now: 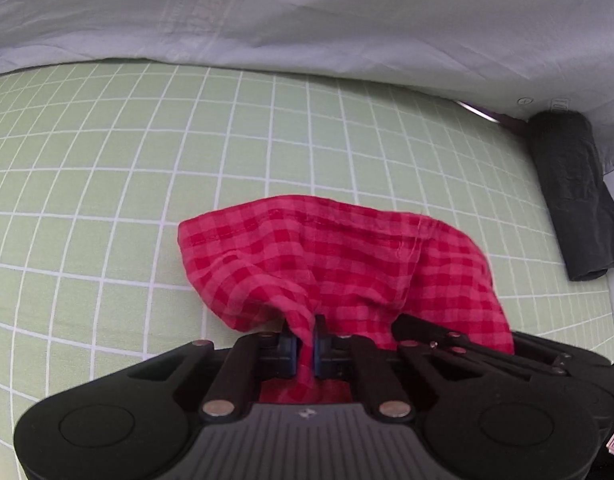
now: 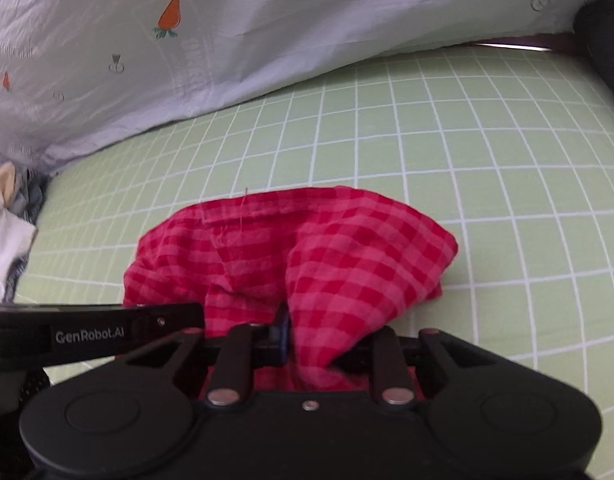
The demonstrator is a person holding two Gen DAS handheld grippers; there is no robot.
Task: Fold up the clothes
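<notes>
A red and pink checked garment lies bunched on a green grid-patterned sheet. My left gripper is shut on a pinched fold of its near edge. The same garment shows in the right wrist view, where my right gripper is shut on another part of its near edge. The cloth drapes over the right finger there and hides it. The other gripper's black body reaches in from the left in the right wrist view, close beside the garment.
A pale grey-white quilt with small printed carrots lies along the far side of the sheet. A dark rolled cloth lies at the right edge. A pile of light clothes sits at the left.
</notes>
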